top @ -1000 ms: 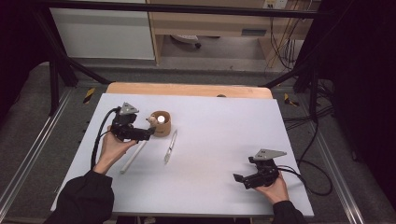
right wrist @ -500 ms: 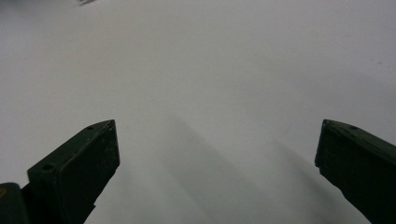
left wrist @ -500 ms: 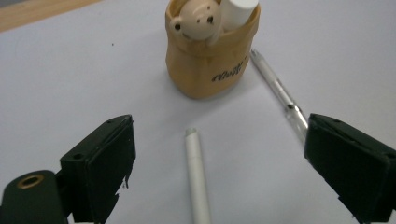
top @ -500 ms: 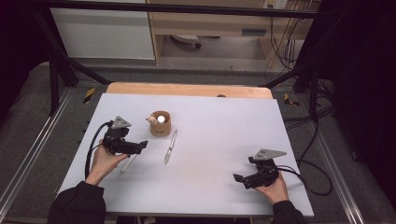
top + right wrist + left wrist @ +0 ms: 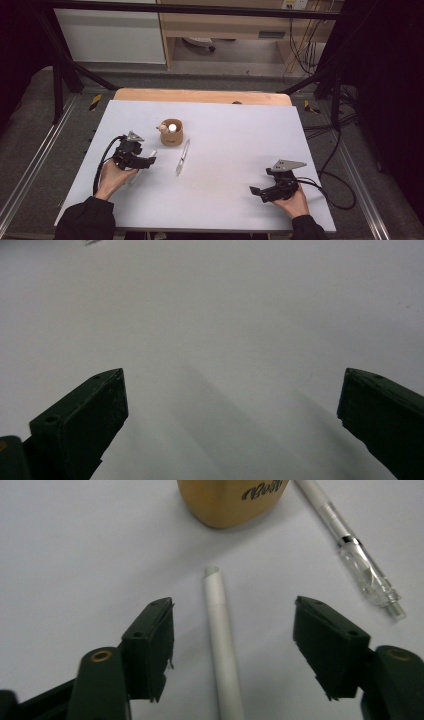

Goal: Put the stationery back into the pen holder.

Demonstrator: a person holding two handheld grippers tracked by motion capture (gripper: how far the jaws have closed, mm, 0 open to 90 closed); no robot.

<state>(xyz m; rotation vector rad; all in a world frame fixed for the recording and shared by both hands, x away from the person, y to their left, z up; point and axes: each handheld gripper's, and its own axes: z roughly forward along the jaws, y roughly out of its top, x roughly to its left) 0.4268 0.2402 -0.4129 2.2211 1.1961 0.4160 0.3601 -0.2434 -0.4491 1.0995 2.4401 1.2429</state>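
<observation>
White pen (image 5: pixel 220 640) lies on the counter (image 5: pixel 225 200) between the left gripper (image 5: pixel 232 645) jaws, which have just been closing yet stand apart, so centre them before pinching

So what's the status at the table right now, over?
Left hand-held gripper closing astride the white pen, pads not yet touching. Right hand-held gripper open, idle over bare table. Wooden cup and clear pen nearby, not blocking.

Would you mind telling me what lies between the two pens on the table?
Nothing: the left gripper view shows bare white tabletop between the white pen and the clear pen; the left claw straddles the white pen without touching it.
</observation>
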